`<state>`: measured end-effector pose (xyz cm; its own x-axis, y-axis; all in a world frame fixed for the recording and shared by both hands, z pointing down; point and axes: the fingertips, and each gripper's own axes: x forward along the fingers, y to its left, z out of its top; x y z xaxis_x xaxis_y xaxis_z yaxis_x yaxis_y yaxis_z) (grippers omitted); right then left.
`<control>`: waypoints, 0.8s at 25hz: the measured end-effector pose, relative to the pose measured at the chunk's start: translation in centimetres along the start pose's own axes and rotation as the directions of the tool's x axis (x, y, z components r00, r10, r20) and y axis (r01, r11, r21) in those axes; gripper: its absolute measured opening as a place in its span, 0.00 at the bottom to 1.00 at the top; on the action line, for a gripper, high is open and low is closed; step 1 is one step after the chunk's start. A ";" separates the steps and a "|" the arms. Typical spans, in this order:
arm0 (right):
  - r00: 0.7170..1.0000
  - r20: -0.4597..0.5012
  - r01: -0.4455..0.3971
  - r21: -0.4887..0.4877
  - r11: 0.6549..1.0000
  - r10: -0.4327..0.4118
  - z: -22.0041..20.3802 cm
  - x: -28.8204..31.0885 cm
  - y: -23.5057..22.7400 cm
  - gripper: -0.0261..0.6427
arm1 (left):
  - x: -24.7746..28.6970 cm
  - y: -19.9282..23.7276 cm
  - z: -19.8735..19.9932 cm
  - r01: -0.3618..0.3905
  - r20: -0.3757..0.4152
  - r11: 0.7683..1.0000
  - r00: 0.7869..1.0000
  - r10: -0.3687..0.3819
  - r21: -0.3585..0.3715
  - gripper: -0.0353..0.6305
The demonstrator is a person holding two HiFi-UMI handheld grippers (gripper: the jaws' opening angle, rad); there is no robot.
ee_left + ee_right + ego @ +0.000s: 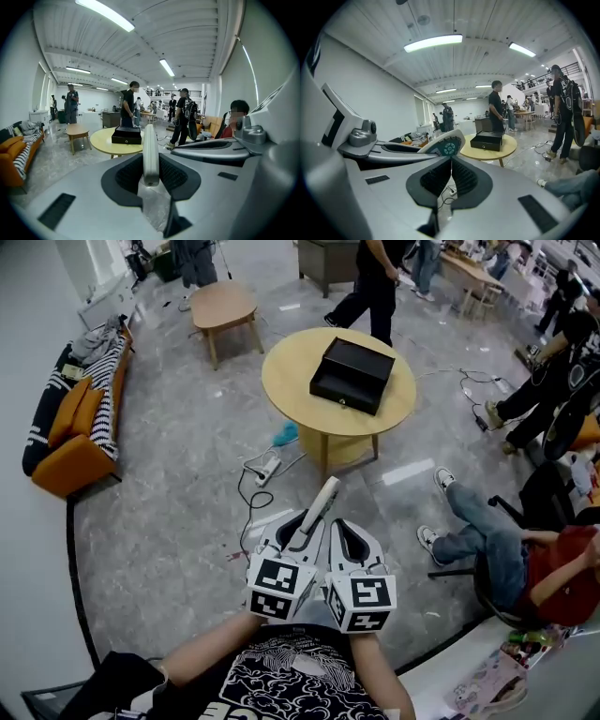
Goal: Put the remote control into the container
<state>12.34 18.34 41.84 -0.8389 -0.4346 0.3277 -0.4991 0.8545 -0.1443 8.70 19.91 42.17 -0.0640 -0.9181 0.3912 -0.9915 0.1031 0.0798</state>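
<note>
- Head view: I hold both grippers side by side, low in the middle of the picture and above the grey floor. The left gripper [305,521] pinches the remote control [322,501], which sticks out past its tips and points toward the round wooden table [281,381]. The right gripper [347,526] is just beside it. The black container [352,374] sits open on the tabletop, near its middle and a little toward the far right edge. The remote is well apart from it. A white power strip [267,468] lies on the floor between me and the table.
- Left gripper view: the remote [150,154] stands edge-on between the two dark pads, and both pads press on its sides. Beyond its tip I see the container [126,135] on the tabletop [105,143], with people standing behind it.
- Right gripper view: the right gripper [451,176] has its pads pressed together with nothing between them. To the left, the remote's button face [443,144] shows in the other gripper. The container [487,139] rests on the tabletop [506,149] further off.
</note>
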 end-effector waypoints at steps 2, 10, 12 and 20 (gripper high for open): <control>1.000 -0.003 -0.006 0.008 1.000 0.006 0.5 0.9 -1.8 0.07 | 1.9 -0.3 0.7 -0.005 -0.009 1.000 1.000 0.005 -0.001 0.21; 1.000 -0.007 -0.028 0.041 0.999 0.028 2.0 2.9 -7.4 0.07 | 7.1 -1.6 3.0 -0.030 -0.035 1.000 0.999 0.030 0.002 0.21; 0.999 -0.006 -0.031 0.049 0.998 0.031 2.3 3.2 -7.8 0.07 | 7.5 -1.5 3.4 -0.032 -0.038 0.999 0.999 0.032 0.007 0.21; 0.999 -0.002 -0.035 0.062 0.997 0.035 2.6 4.4 -10.0 0.07 | 9.9 -1.9 4.2 -0.036 -0.042 0.999 0.998 0.036 -0.001 0.21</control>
<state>13.11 7.11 42.26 -0.8554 -0.4041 0.3240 -0.4822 0.8497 -0.2133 9.47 9.04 42.05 -0.0948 -0.8967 0.4323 -0.9884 0.1366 0.0666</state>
